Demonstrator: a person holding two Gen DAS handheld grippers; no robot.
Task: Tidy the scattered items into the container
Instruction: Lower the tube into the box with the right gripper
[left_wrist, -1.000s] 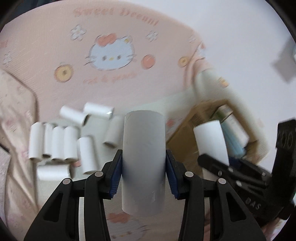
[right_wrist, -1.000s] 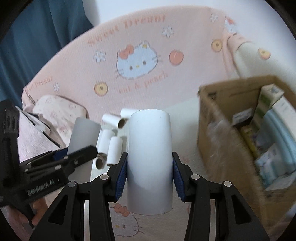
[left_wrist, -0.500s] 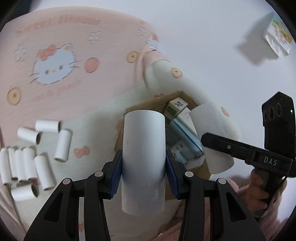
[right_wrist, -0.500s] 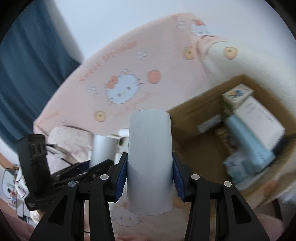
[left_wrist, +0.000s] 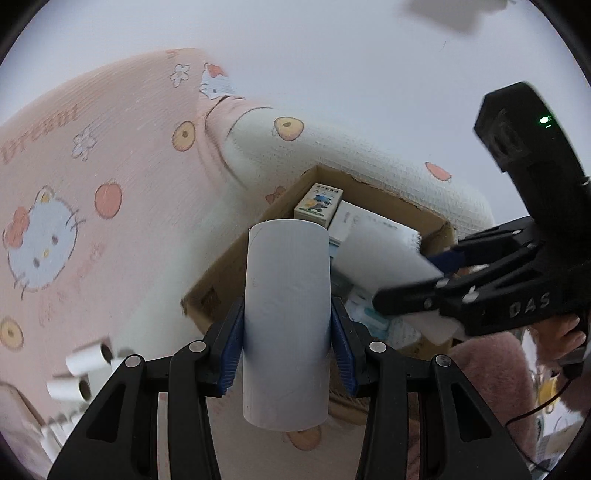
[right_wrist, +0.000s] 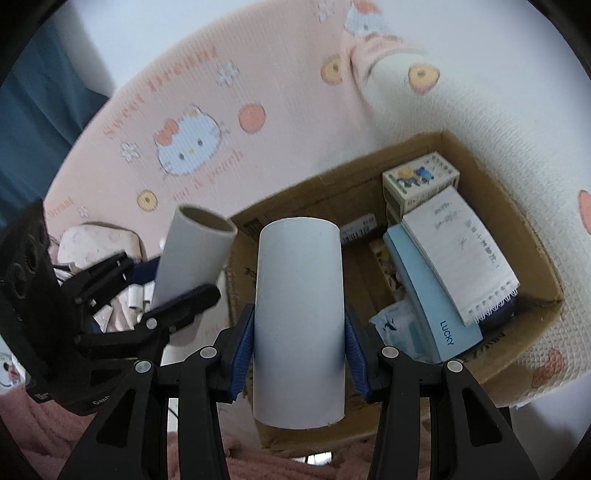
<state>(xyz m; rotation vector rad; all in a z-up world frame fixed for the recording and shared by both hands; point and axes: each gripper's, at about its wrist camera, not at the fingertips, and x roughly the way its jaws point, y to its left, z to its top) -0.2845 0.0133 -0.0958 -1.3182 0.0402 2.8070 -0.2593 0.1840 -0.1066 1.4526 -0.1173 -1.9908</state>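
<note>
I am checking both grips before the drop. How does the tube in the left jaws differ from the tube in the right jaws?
The white cardboard tube in the left gripper hangs outside the brown cardboard box, beside its edge; the white cardboard tube in the right gripper is over the box. The left tube shows its brown hollow end; the right tube does not. Both are clamped across their middle.

A bed (right_wrist: 280, 88) carries everything, spread with a pink cartoon-cat blanket (left_wrist: 122, 155) and a white knitted cover with peach motifs (left_wrist: 362, 162). Directly on it, just beyond the tips of both tongs, sits an open cardboard box (right_wrist: 535, 258) on the white cover. Well off to the left of the left tongs, near their base, a few small white paper tubes (left_wrist: 86, 360) lie loose on the bedding, blurred.
</note>
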